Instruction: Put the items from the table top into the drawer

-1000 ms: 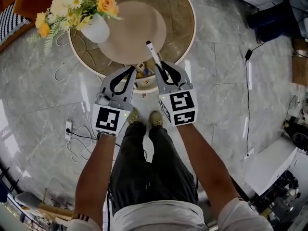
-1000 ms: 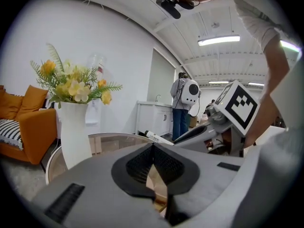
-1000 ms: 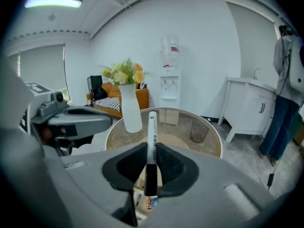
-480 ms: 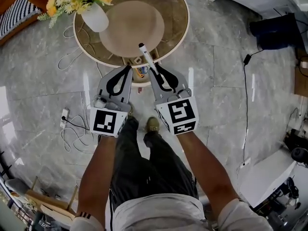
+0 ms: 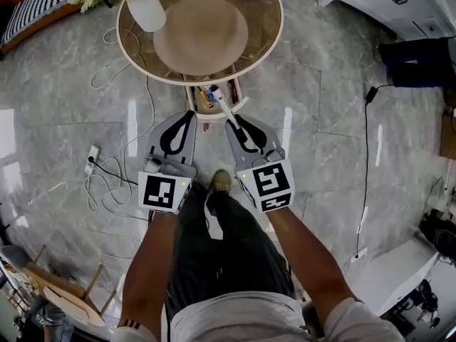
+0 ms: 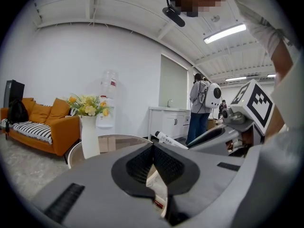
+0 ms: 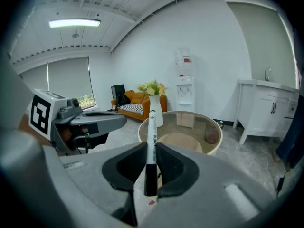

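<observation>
Grippers, two.
- Right gripper (image 7: 151,150): clamped on one marker (image 7: 152,127), gripped by its dark end. The white barrel juts ahead past the fingertips, and in the head view its tip lies over the drawer.
- Left gripper (image 6: 153,148): closed, nothing in it, level beside the right.

Drawer (image 5: 203,116), one: open, just ahead of both grippers, small items inside.

Table (image 5: 274,41), one: round, beyond the drawer. On it:
- one round mat (image 5: 201,34), centre;
- one white vase (image 5: 146,13) of flowers, far left.
</observation>
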`<state>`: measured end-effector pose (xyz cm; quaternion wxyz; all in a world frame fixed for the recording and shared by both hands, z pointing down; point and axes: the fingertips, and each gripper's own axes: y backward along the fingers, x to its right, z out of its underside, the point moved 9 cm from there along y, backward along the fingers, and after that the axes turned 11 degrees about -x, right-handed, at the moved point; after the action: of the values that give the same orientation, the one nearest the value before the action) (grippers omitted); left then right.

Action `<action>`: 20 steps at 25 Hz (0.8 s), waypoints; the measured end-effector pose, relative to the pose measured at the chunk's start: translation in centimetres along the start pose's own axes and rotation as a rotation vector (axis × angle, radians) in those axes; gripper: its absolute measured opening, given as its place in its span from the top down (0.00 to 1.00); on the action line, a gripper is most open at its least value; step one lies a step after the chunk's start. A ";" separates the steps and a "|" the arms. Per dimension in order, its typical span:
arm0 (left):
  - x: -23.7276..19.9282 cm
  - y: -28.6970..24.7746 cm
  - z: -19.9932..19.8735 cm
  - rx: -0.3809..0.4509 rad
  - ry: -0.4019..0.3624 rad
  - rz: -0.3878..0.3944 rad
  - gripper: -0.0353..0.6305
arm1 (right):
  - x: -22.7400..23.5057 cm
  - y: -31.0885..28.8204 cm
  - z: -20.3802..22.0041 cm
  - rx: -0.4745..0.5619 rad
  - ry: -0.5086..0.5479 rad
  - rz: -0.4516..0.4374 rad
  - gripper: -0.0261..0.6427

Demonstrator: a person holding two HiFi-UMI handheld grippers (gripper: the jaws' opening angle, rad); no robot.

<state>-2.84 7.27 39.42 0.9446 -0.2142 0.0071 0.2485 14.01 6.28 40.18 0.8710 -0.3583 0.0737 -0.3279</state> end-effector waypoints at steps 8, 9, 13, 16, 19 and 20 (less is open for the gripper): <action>-2.2 -0.1 6.5 -0.052 -0.019 0.006 0.95 | -1.4 -5.0 6.4 -0.098 0.018 -0.030 0.86; -2.7 -0.5 7.7 -0.067 -0.025 0.009 0.95 | -1.4 -5.9 7.3 -0.109 0.025 -0.031 0.86; -4.4 -2.5 12.1 -0.100 -0.062 0.033 0.95 | -0.8 -10.5 11.0 -0.158 0.048 -0.024 0.86; -5.4 -4.1 15.2 -0.074 -0.086 0.044 0.95 | 0.1 -13.9 13.2 -0.194 0.040 -0.007 0.86; -6.4 -5.5 17.7 -0.066 -0.072 0.045 0.95 | 1.2 -17.3 15.0 -0.223 0.038 0.008 0.86; -6.7 -6.0 18.5 -0.067 -0.065 0.046 0.95 | 1.5 -18.5 15.4 -0.233 0.043 0.011 0.86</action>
<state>-7.63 6.96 59.39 0.9307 -0.2373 -0.0272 0.2770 11.19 4.44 64.03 0.8235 -0.4494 0.1318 -0.3200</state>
